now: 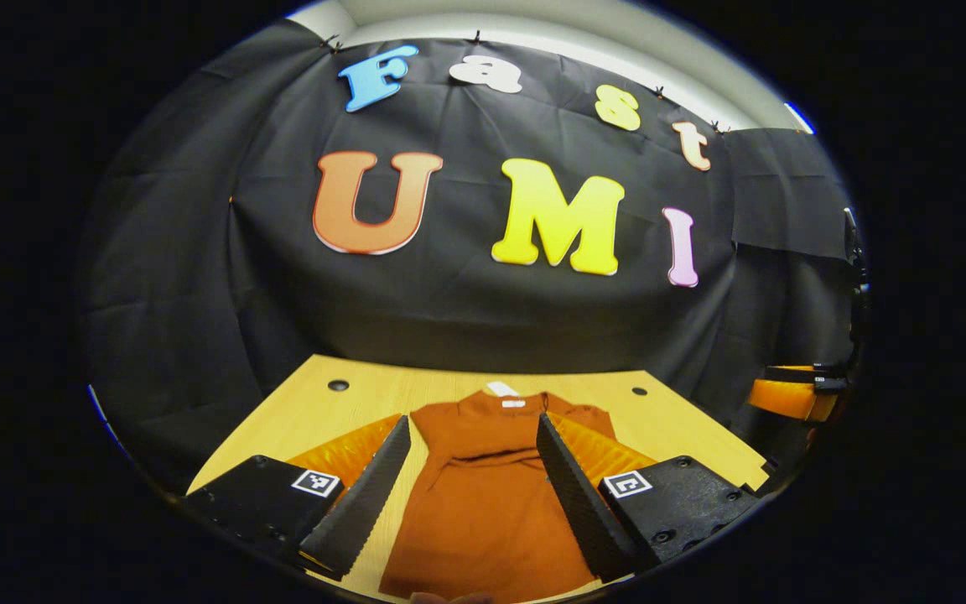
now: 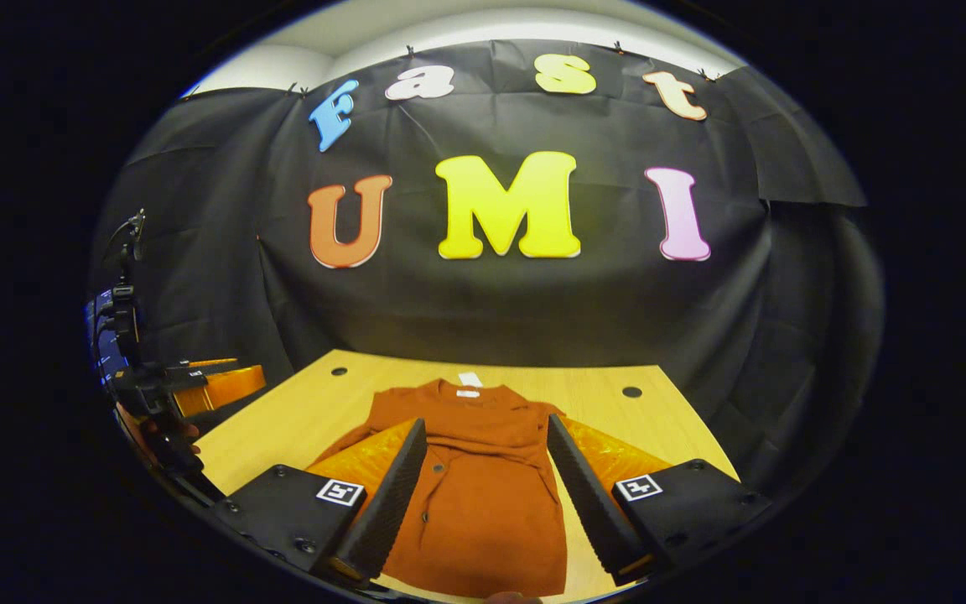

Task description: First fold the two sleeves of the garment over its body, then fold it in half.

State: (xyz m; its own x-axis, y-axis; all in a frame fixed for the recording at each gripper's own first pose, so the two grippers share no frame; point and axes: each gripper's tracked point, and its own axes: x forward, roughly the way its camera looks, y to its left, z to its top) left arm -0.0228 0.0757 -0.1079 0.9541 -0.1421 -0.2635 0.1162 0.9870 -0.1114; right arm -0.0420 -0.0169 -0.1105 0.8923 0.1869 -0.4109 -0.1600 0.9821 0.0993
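Note:
A rust-orange buttoned garment [image 1: 483, 495] lies flat on the wooden table [image 1: 684, 419], its collar and white neck label on the far side. Both sleeves lie folded across its chest [image 2: 483, 440]. My left gripper [image 1: 473, 419] hovers above the garment's body, open, with nothing between its fingers. In the right gripper view the garment [image 2: 483, 503] reaches toward the near edge. My right gripper [image 2: 485, 421] is open over it and holds nothing. The other gripper [image 2: 206, 382], with a hand on it, shows at the left of the right gripper view and as an orange shape [image 1: 789, 394] at the right of the left gripper view.
The table [image 2: 298, 419] has two round holes near its far corners [image 2: 339, 370] [image 2: 631, 392]. Black cloth walls stand close behind and beside it. A stand with clamps and cables [image 2: 127, 319] rises at the left of the right gripper view.

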